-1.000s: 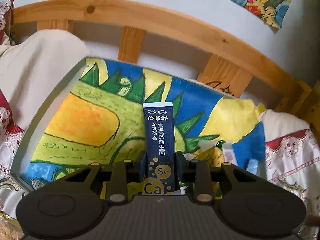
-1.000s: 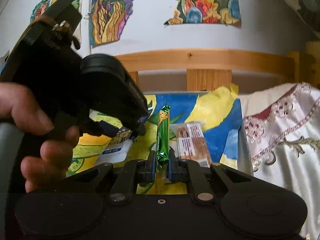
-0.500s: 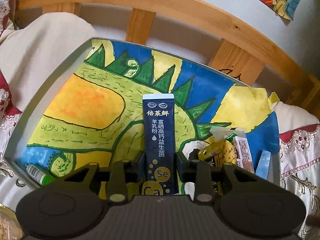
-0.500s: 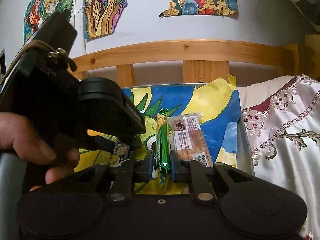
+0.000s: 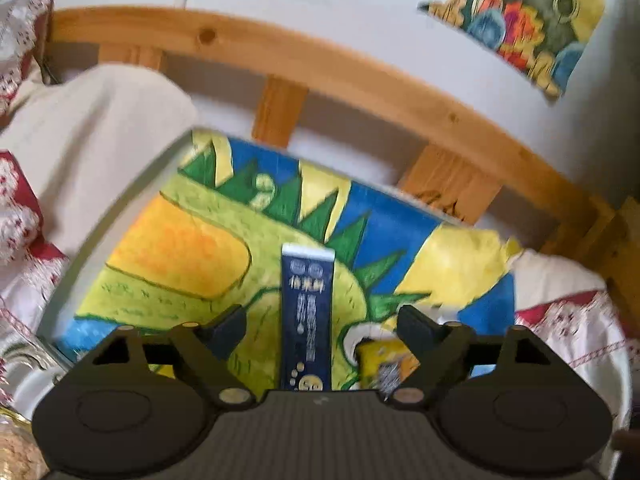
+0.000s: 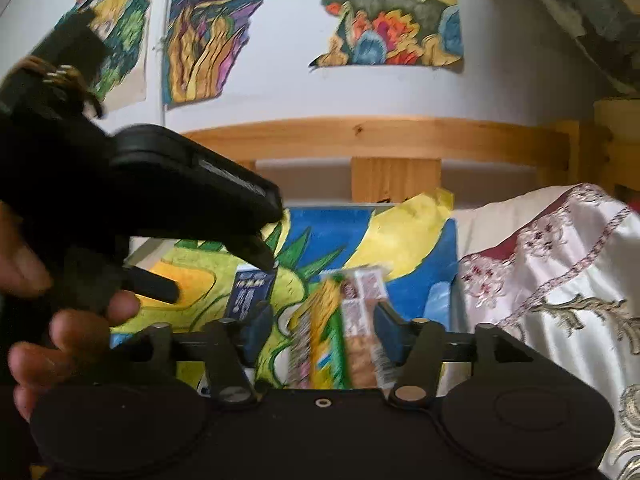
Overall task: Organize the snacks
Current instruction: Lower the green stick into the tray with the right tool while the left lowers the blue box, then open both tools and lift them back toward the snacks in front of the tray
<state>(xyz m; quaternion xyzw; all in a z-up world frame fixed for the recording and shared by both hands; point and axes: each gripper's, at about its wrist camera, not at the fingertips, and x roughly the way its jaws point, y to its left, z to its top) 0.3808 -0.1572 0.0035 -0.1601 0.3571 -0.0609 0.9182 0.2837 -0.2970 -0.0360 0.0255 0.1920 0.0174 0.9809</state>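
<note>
A dark blue sachet (image 5: 307, 304) lies flat on the dinosaur painting that lines the grey tray (image 5: 132, 200). My left gripper (image 5: 320, 328) is opening wide; the sachet sits between its fingers (image 5: 224, 328) and touches neither. In the right wrist view, the green bar (image 6: 330, 320) lies in the tray between a brown-and-white bar (image 6: 362, 320) and a yellow packet (image 6: 302, 344). My right gripper (image 6: 324, 328) is opening around these, its pads clear of them. This view also shows the blue sachet (image 6: 250, 294) below the left gripper.
A person's hand (image 6: 60, 320) holds the left gripper's black body (image 6: 160, 200), filling the left of the right wrist view. A wooden rail (image 5: 360, 80) and a white wall with paintings stand behind the tray. Cream cloth (image 5: 100, 140) lies left, embroidered cloth (image 6: 560, 280) right.
Both grippers have let go. The left jaws spread wide off the blue sachet and lifted slightly. The right jaws parted from the green bar, which now lies in the tray among the other snacks.
</note>
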